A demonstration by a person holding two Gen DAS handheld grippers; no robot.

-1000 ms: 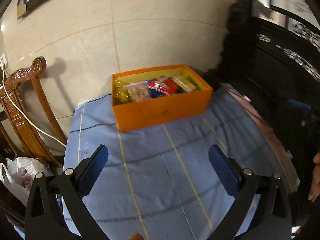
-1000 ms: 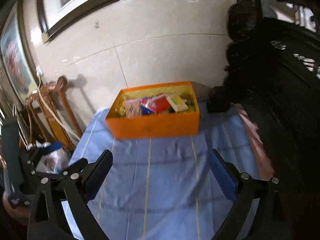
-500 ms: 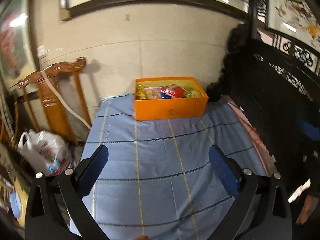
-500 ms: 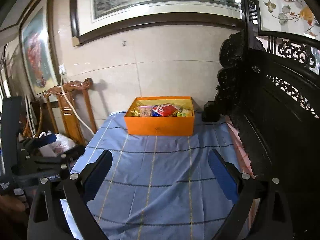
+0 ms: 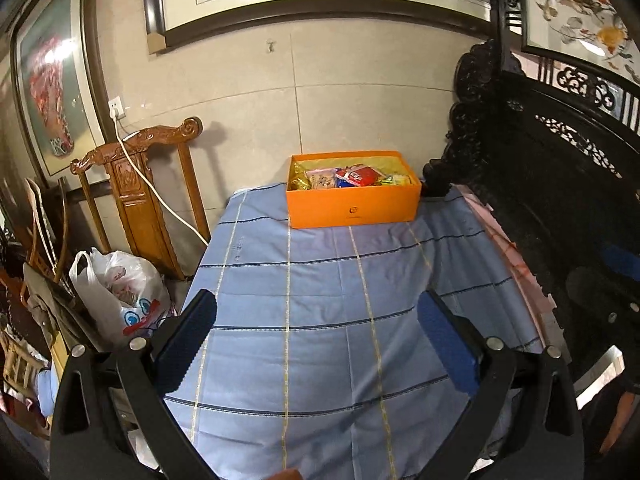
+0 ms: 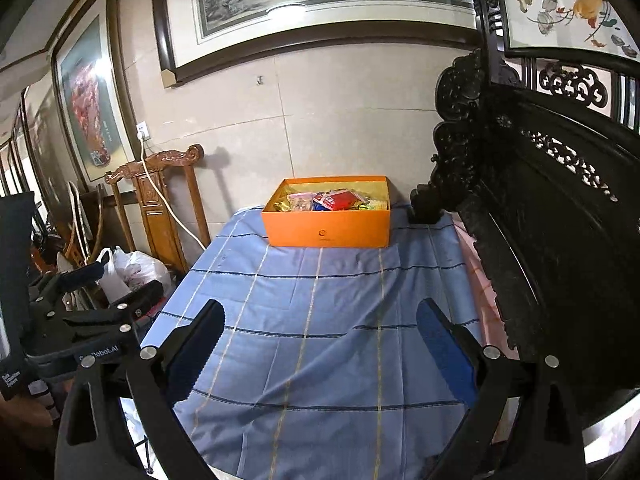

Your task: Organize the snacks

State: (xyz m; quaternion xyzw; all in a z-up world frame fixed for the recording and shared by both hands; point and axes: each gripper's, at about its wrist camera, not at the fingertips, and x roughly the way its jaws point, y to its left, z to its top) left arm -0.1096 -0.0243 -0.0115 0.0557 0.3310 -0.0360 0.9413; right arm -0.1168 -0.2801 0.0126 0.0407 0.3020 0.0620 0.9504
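Your left gripper has black angular arms, silver round screws at the joints and dark blue ribbed pads on the fingers. Your right gripper matches it: black frame, silver screws, blue pads with serrated edges. White lettering marks the black body beside it, too small to read fully.

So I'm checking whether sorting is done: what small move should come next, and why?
Probably nothing more than setting both grippers down: the snacks all lie in the orange box, the blue cloth shows none, and the left gripper and right gripper are open.
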